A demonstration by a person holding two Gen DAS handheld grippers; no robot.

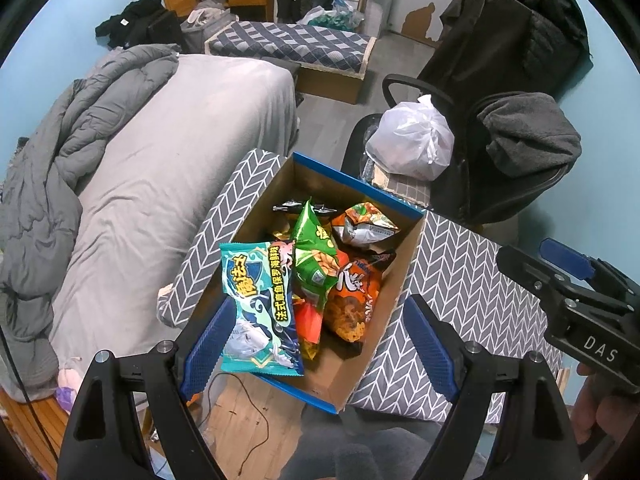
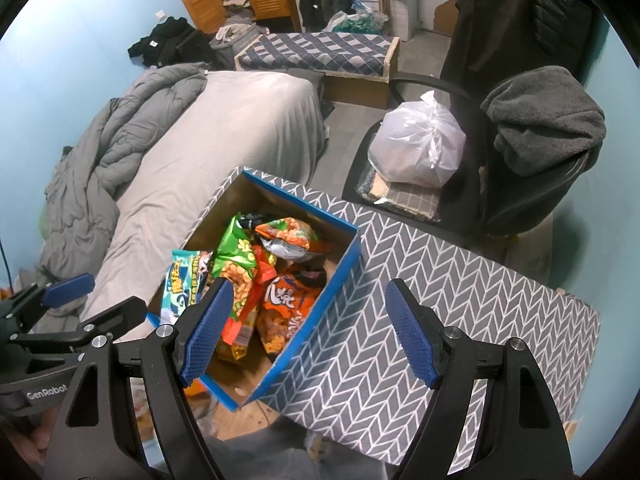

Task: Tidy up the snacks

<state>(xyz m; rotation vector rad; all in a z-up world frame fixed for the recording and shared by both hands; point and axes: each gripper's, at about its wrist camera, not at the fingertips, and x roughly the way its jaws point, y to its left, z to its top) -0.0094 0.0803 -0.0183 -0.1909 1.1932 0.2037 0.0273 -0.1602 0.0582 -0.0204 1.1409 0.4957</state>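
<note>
Blue-padded and black-armed, the left tool (image 1: pixel 316 344) is hanging over the near end of the open cardboard box with blue outer walls (image 1: pixel 408 276), its jaws standing wide and gripping nothing, although the teal snack packet with a cartoon figure (image 1: pixel 260 308) is lying just past its left pad and leaning over the box's near rim. To the left, the bed with a grey sheet (image 1: pixel 180 160) is carrying a rumpled grey quilt (image 1: pixel 52 168). Inside the box, beside the teal packet, the green crisp bag (image 1: pixel 316 252) is standing tilted, with the orange snack bag (image 1: pixel 352 292) lying to its right. The box is sitting on the bench covered in grey-and-white herringbone cloth (image 2: pixel 420 300). Further right, the right tool (image 2: pixel 308 336) is hovering over the box's right wall and the cloth, jaws spread wide and empty. Beyond it, a knotted white plastic bag (image 2: pixel 416 144) is resting on the black office chair (image 2: pixel 516 184).
</note>
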